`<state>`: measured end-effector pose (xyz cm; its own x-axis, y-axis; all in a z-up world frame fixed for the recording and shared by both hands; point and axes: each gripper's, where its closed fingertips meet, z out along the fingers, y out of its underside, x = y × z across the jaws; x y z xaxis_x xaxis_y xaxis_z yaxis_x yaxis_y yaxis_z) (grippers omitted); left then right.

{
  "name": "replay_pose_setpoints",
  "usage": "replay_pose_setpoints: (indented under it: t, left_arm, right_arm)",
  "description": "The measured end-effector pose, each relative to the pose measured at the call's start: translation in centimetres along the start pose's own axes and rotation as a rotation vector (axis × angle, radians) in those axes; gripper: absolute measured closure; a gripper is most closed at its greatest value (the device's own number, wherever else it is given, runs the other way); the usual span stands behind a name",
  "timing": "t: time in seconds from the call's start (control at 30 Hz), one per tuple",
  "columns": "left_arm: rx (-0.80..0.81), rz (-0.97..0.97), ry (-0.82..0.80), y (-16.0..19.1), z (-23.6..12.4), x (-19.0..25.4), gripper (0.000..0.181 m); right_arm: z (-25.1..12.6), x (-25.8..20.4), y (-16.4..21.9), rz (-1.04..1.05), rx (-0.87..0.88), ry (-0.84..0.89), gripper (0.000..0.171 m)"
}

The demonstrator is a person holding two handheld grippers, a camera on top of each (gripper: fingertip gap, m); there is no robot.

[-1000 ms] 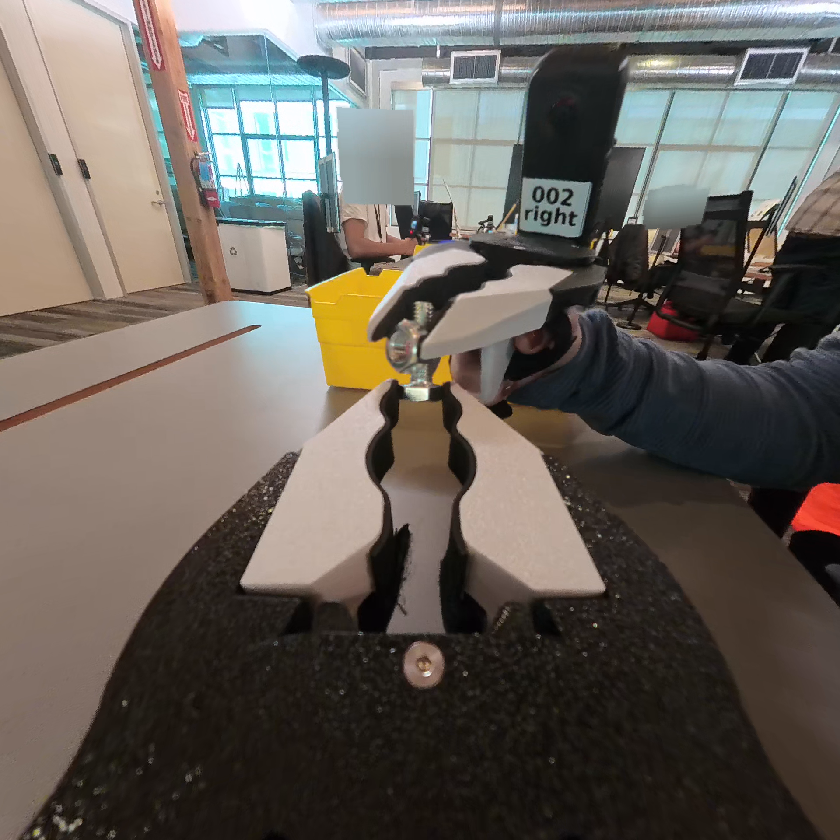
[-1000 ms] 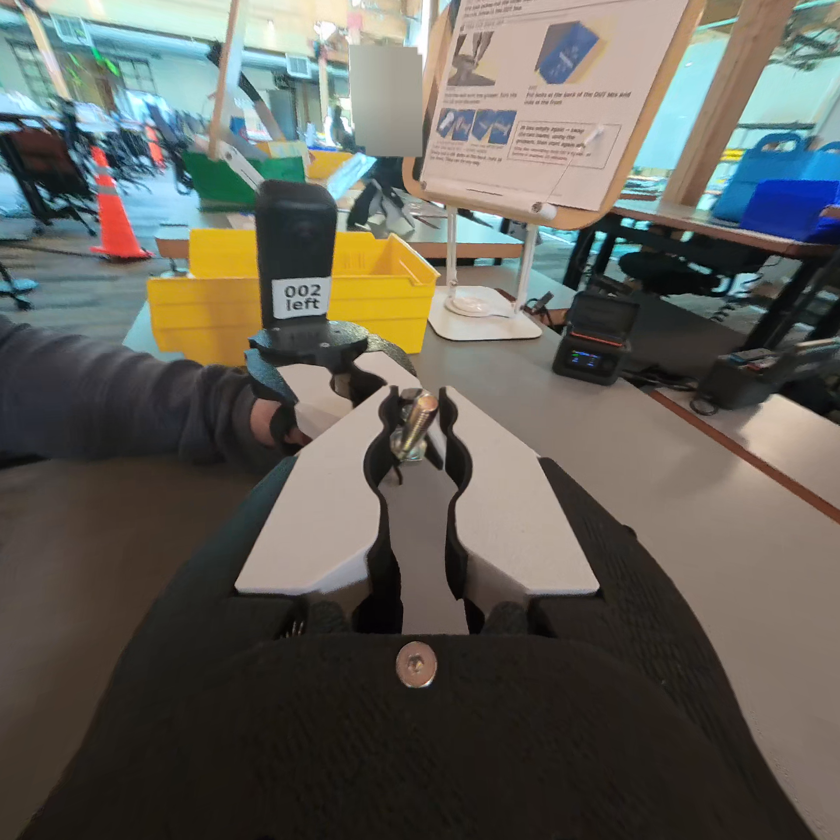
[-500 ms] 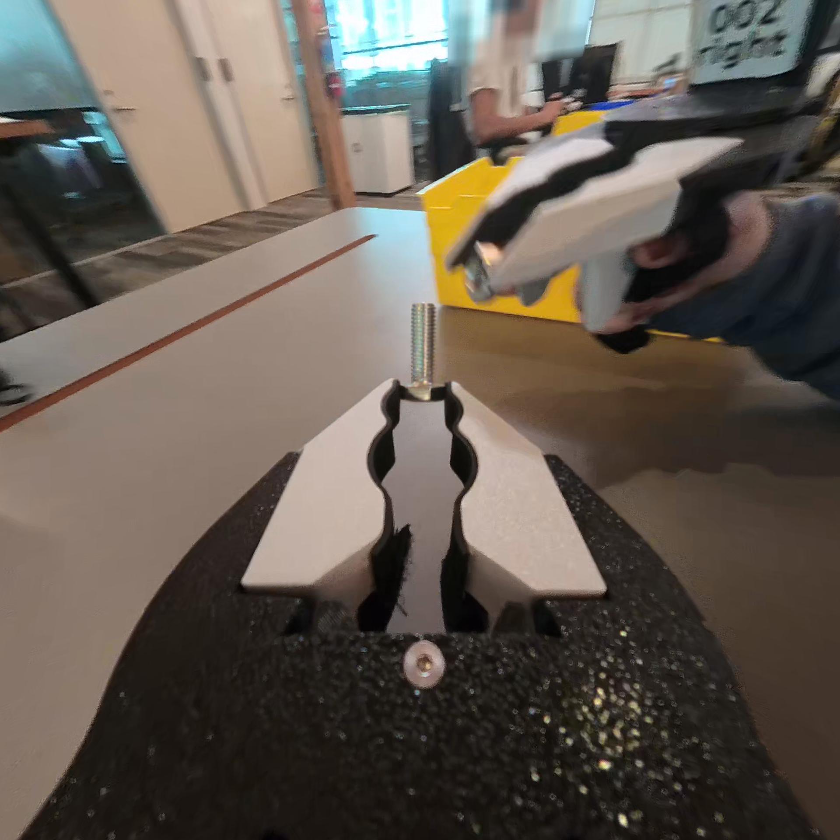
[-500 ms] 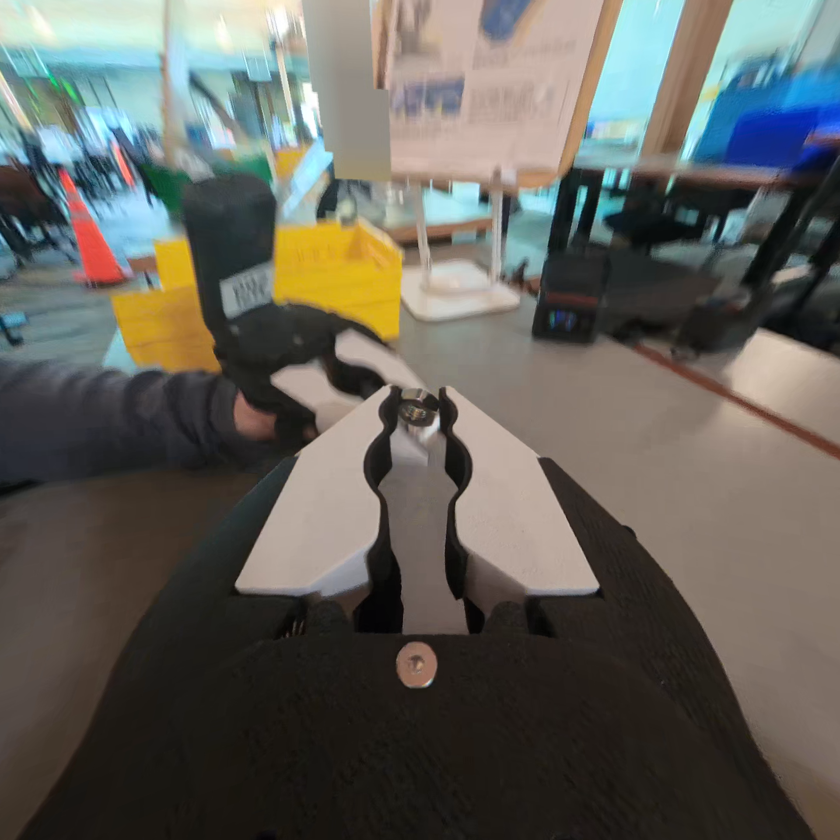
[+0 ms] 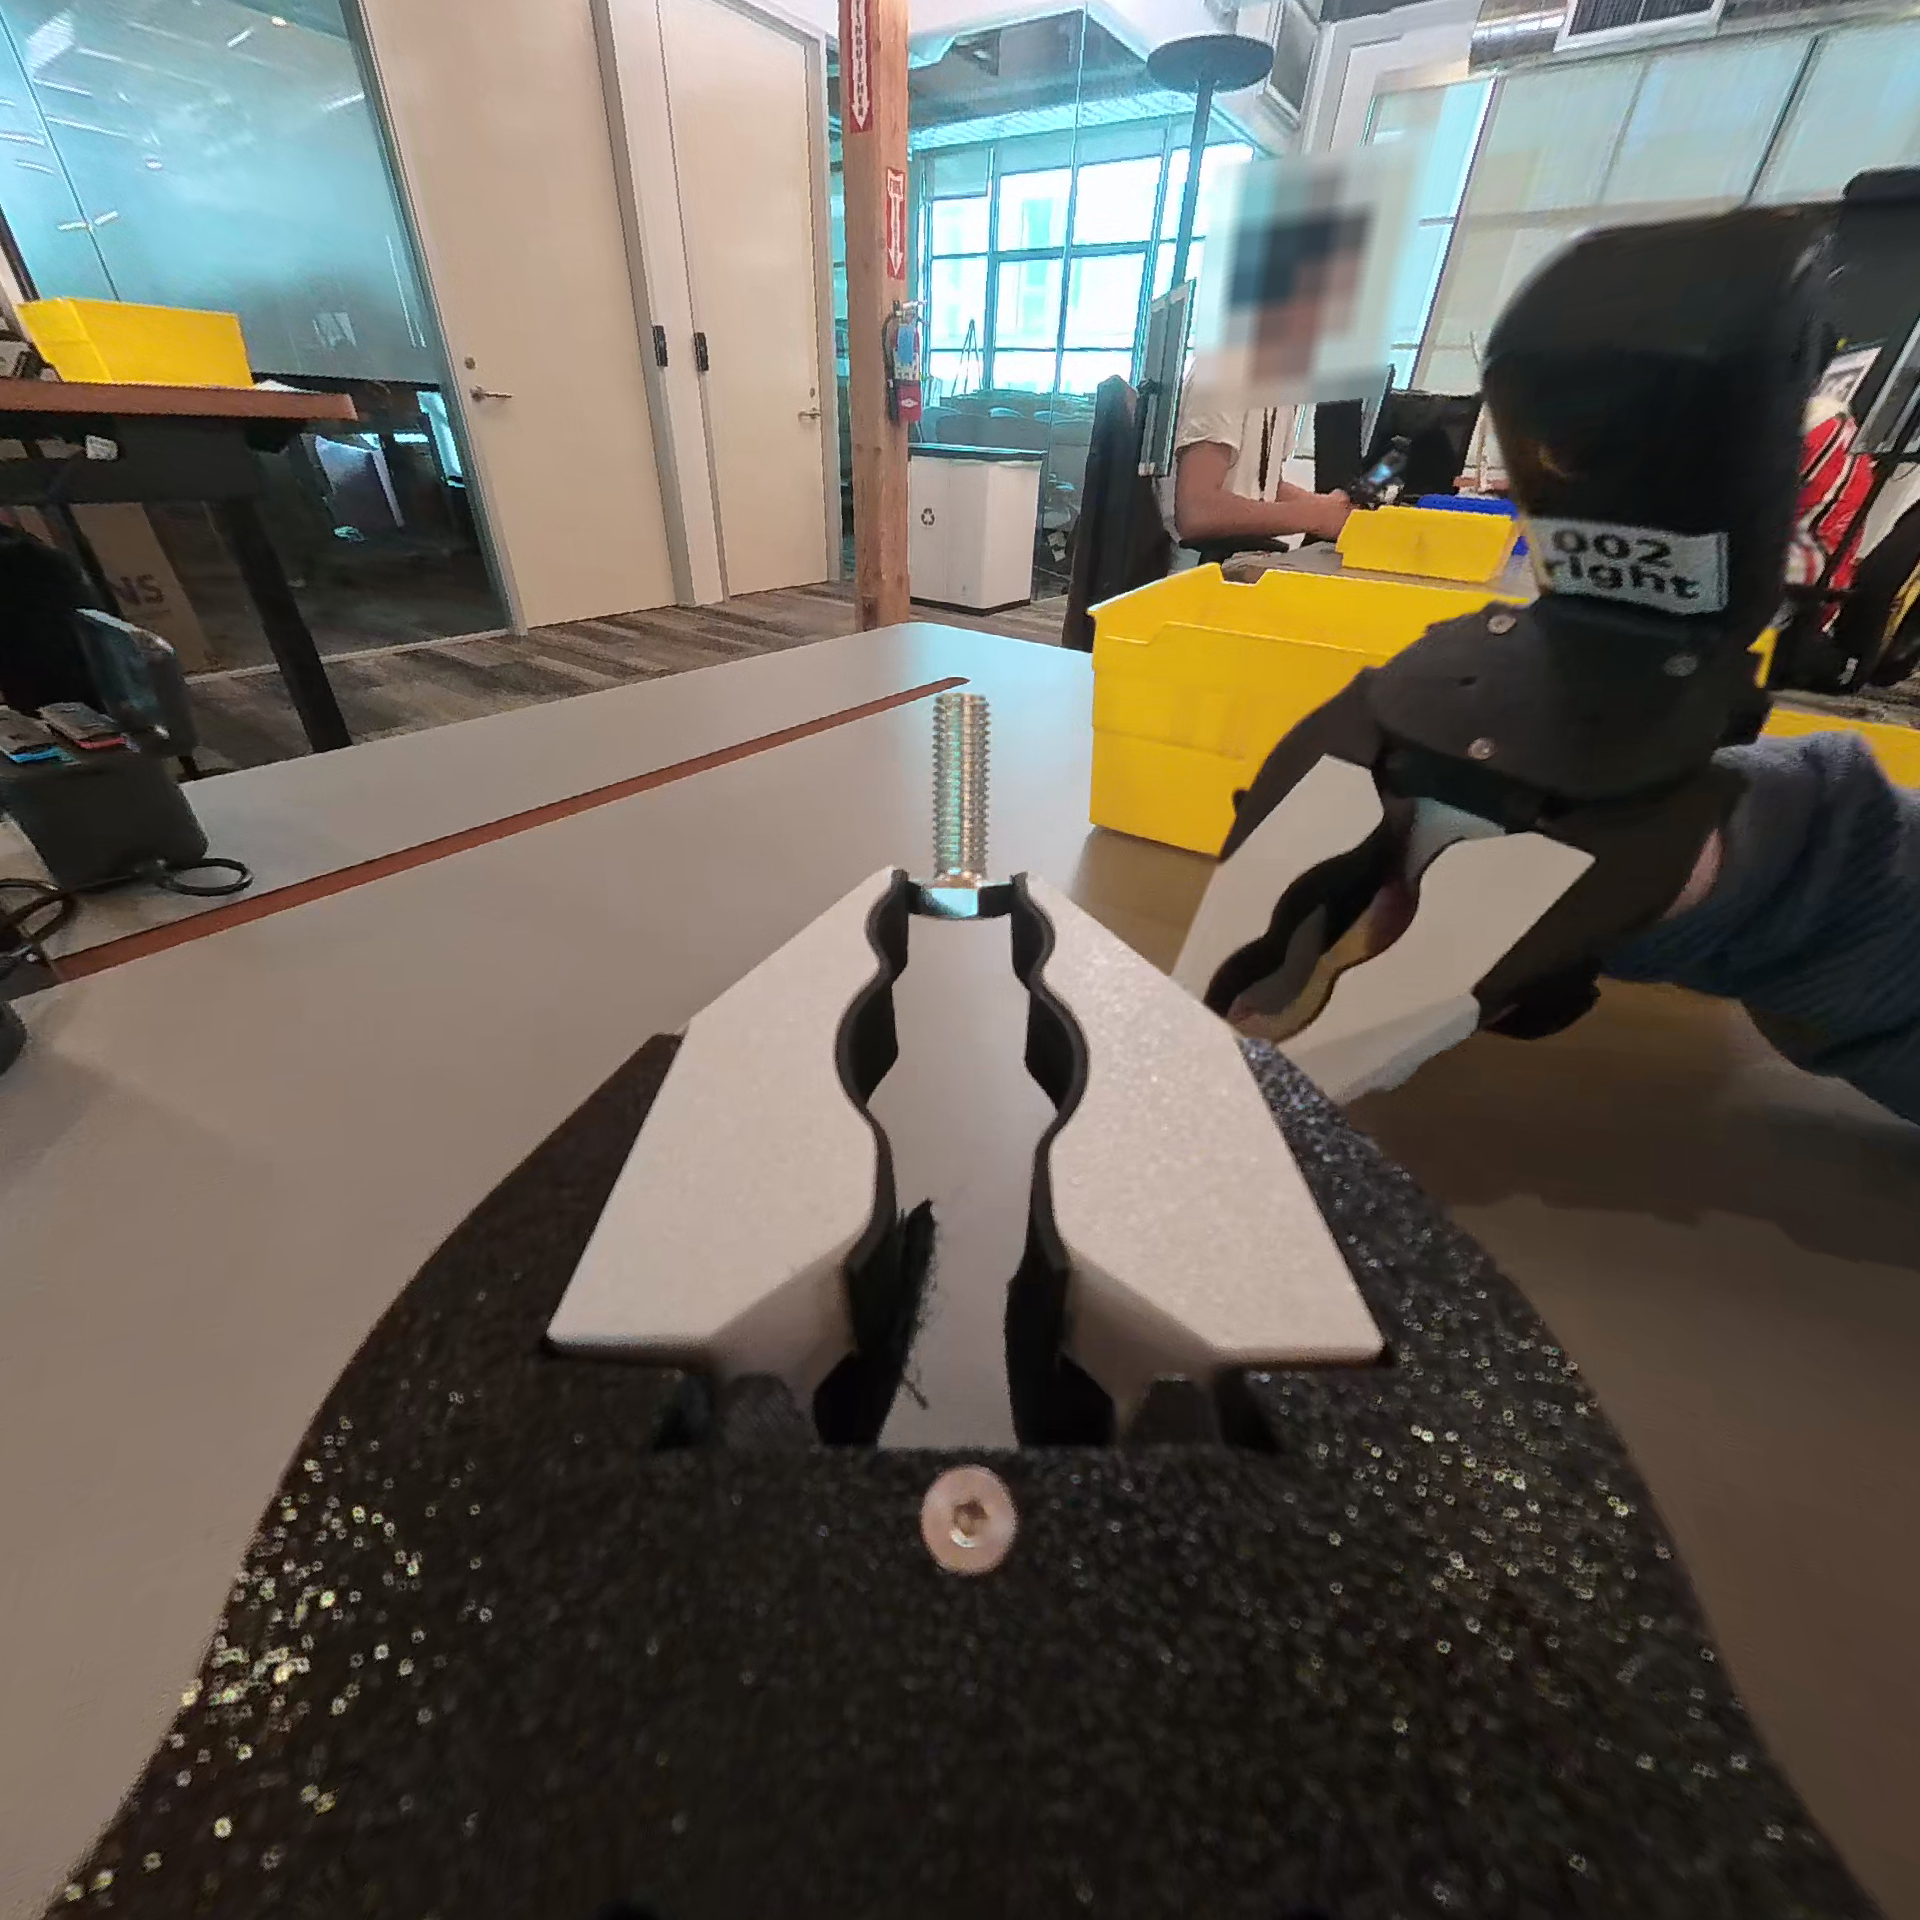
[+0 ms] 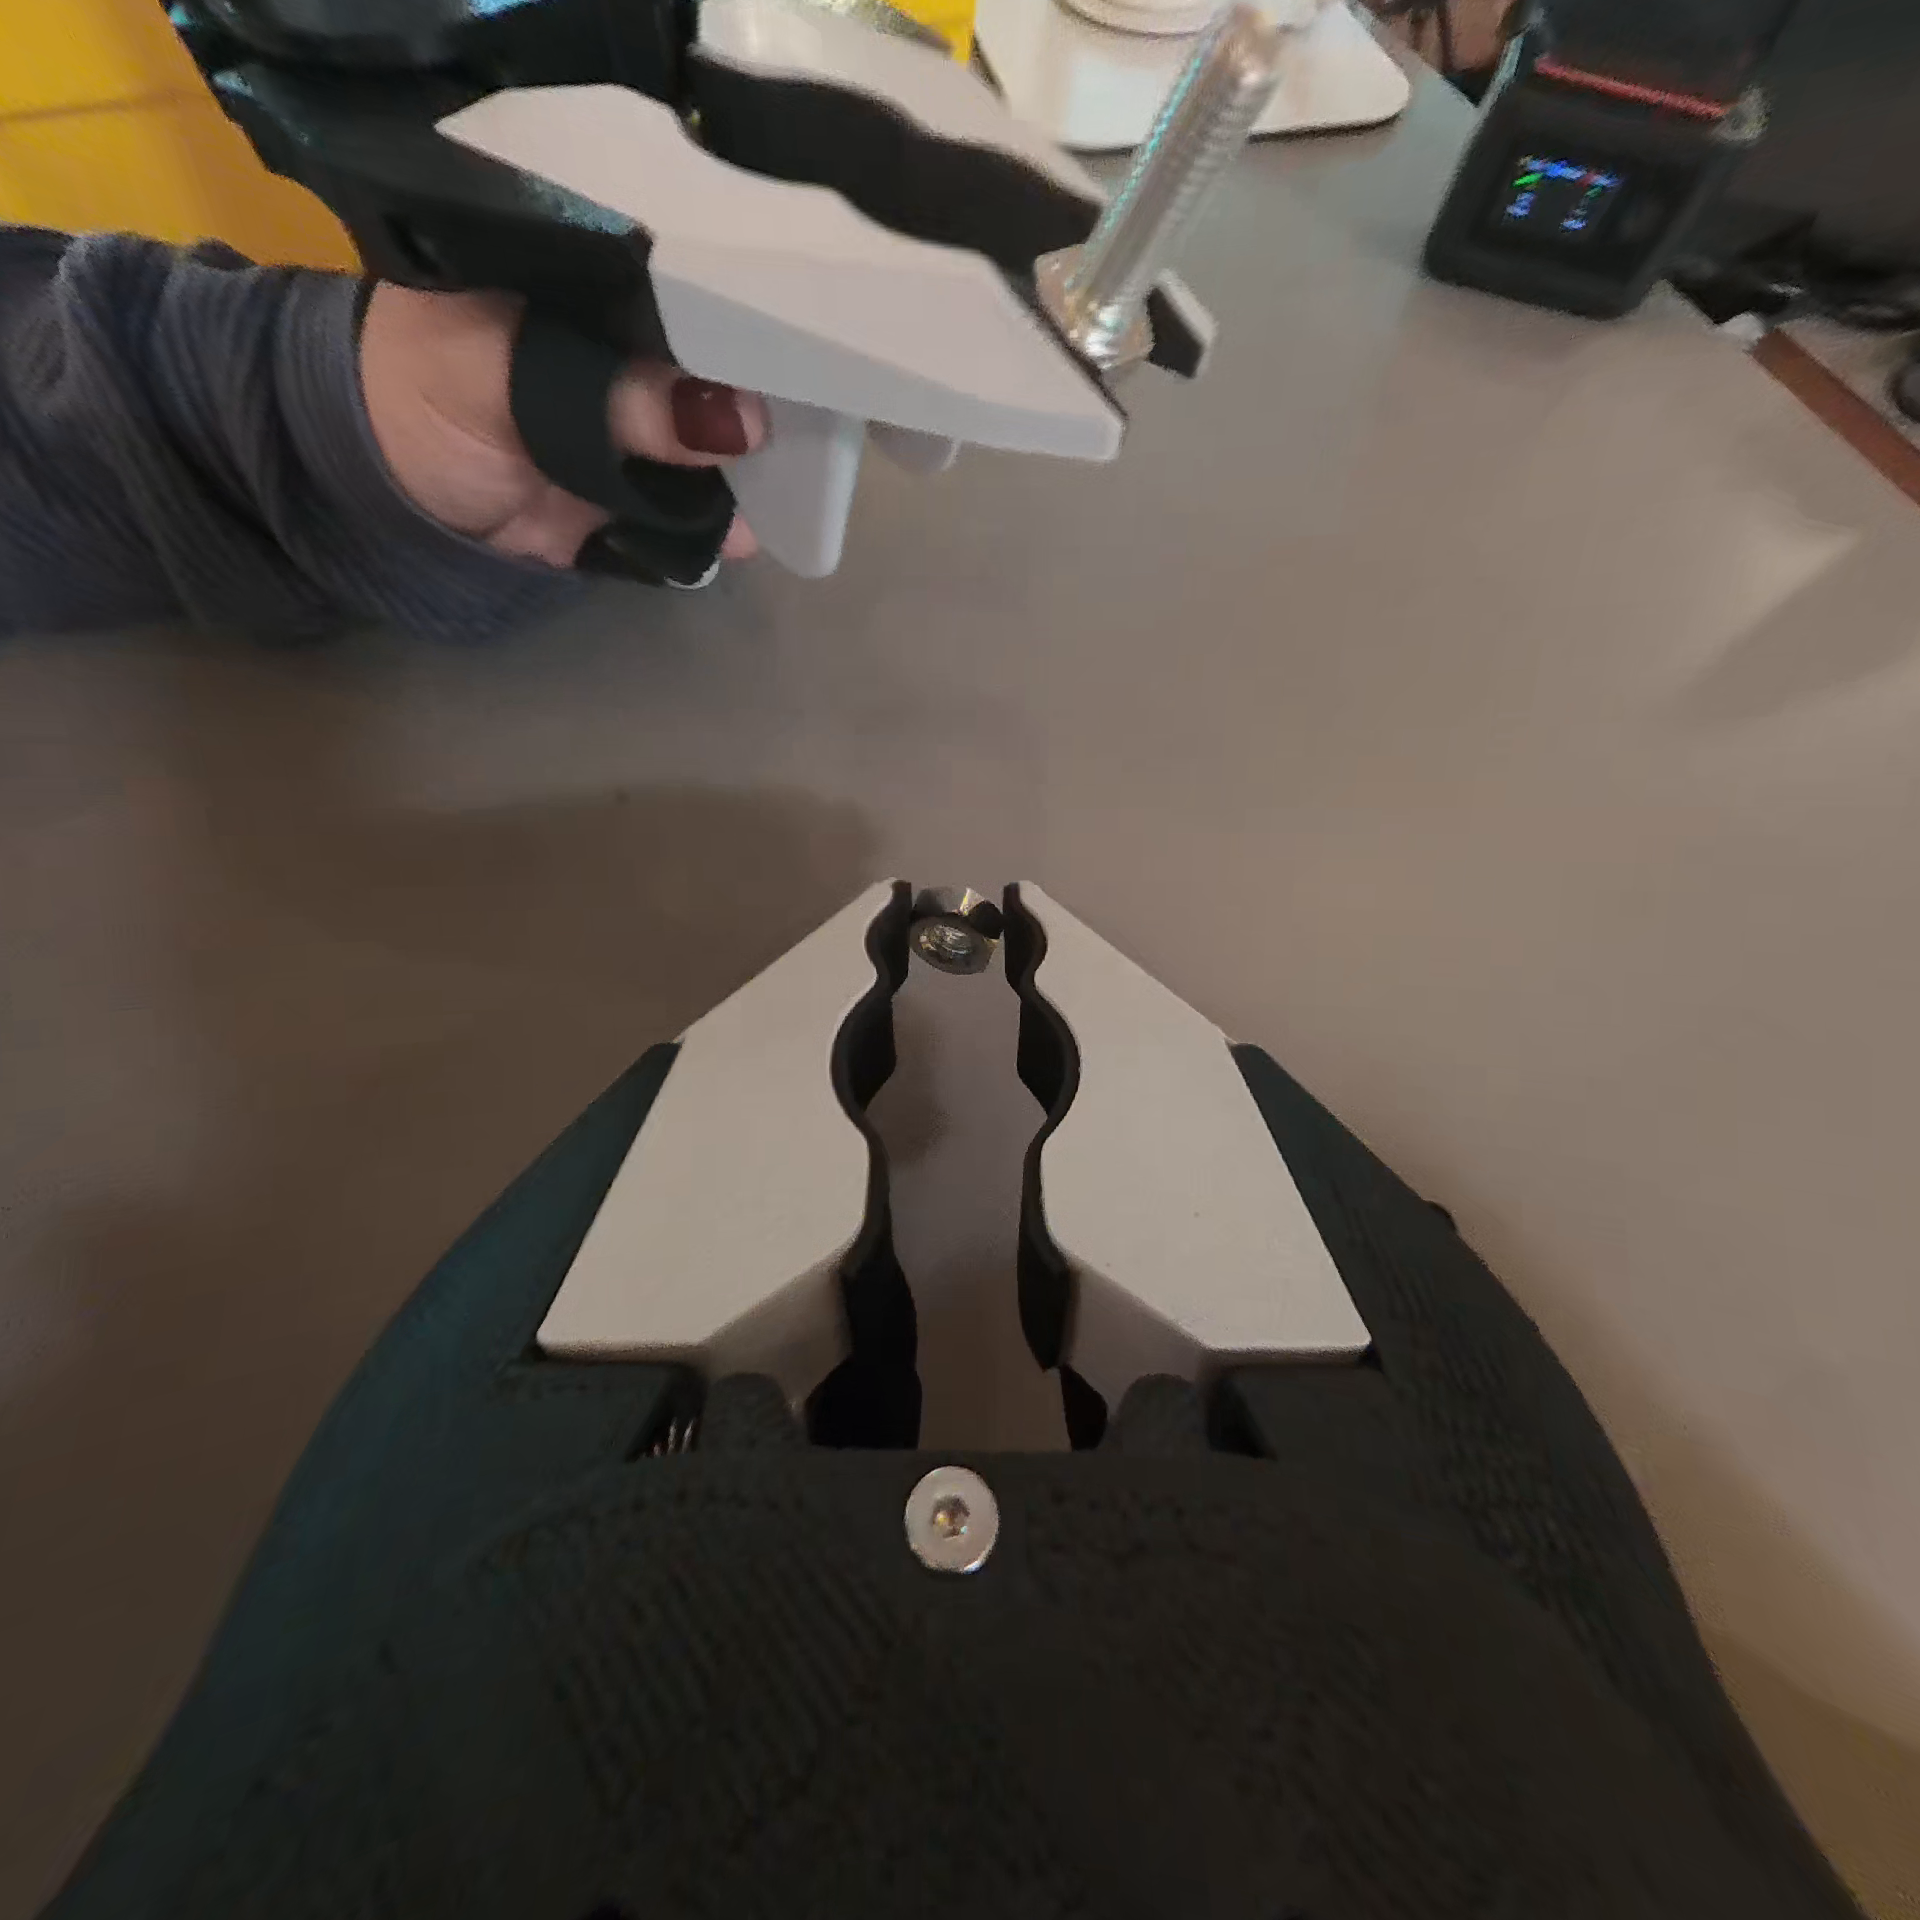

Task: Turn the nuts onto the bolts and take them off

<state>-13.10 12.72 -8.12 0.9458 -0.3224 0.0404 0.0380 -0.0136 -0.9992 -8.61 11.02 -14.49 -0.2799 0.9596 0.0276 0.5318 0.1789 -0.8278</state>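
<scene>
The left tongs (image 5: 959, 902) grip 1 bolt (image 5: 960, 788) by its head, upright. The right tongs (image 6: 954, 914) pinch 1 nut (image 6: 950, 940), apart from the bolt, above the desk (image 6: 1351, 727).

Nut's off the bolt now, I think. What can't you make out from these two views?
- Left wrist view: the nut, hidden inside the blurred right gripper.
- Left wrist view: bolt head, mostly covered by the left gripper.
- Right wrist view: nut threads, too small; bolt tip, blurred near the top edge.

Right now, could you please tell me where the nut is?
The nut sits pinched at the tips of the right tongs above the grey table, apart from the bolt in the left tongs.
</scene>
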Motion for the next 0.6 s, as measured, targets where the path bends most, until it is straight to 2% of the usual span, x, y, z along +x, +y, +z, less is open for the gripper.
replay_pose_setpoints:
  t: [0.17, 0.3, 0.6]
  left_arm:
    - [0.001, -0.006, 0.010, 0.0, 0.0, 0.1, 0.164]
    - [-0.005, -0.008, 0.020, 0.1, 0.1, 0.2, 0.164]
    - [-0.007, -0.008, 0.034, 0.1, 0.1, 0.5, 0.164]
  right_arm:
    - [1.6, -1.4, 1.6, -0.061, -0.099, -0.043, 0.155]
    - [1.4, -1.6, 2.0, -0.045, -0.109, -0.071, 0.155]
    - [0.3, -1.3, 2.6, 0.021, -0.118, -0.102, 0.137]
